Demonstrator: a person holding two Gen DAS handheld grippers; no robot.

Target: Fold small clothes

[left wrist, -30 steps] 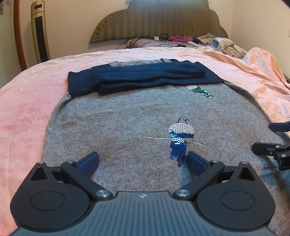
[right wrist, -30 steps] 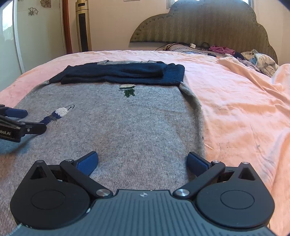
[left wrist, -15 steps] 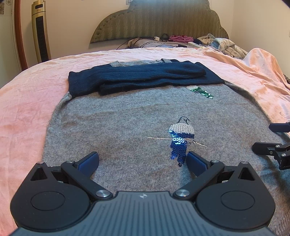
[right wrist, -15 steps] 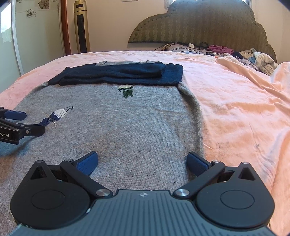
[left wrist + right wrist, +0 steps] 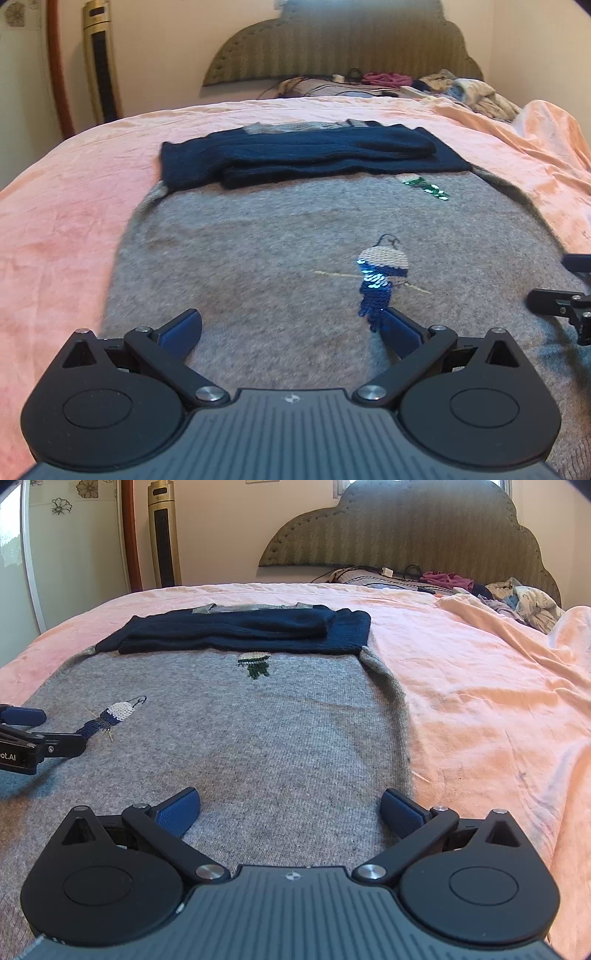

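Note:
A grey knit sweater (image 5: 258, 251) (image 5: 266, 731) lies flat on the pink bedspread, its navy sleeves (image 5: 303, 155) (image 5: 243, 627) folded across the far end. Sequin figures decorate it: a blue one (image 5: 380, 280) (image 5: 110, 718) and a green one (image 5: 424, 186) (image 5: 256, 664). My left gripper (image 5: 291, 325) hovers open low over the sweater's near left part, nothing between its fingers. My right gripper (image 5: 291, 806) stands open over the near right part, its right fingertip (image 5: 400, 810) near the sweater's right edge. Each gripper shows at the other view's edge: the right gripper (image 5: 561, 291), the left gripper (image 5: 29, 734).
The pink bedspread (image 5: 480, 709) stretches right and left (image 5: 62, 229) of the sweater. A pile of clothes and cables (image 5: 461, 587) lies by the padded headboard (image 5: 406, 535). A gold tower fan (image 5: 164, 535) stands against the wall at the left.
Both grippers stay open and have drifted slightly; the views shift a little, the right one showing more of the bed to the right. The sweater has not moved.

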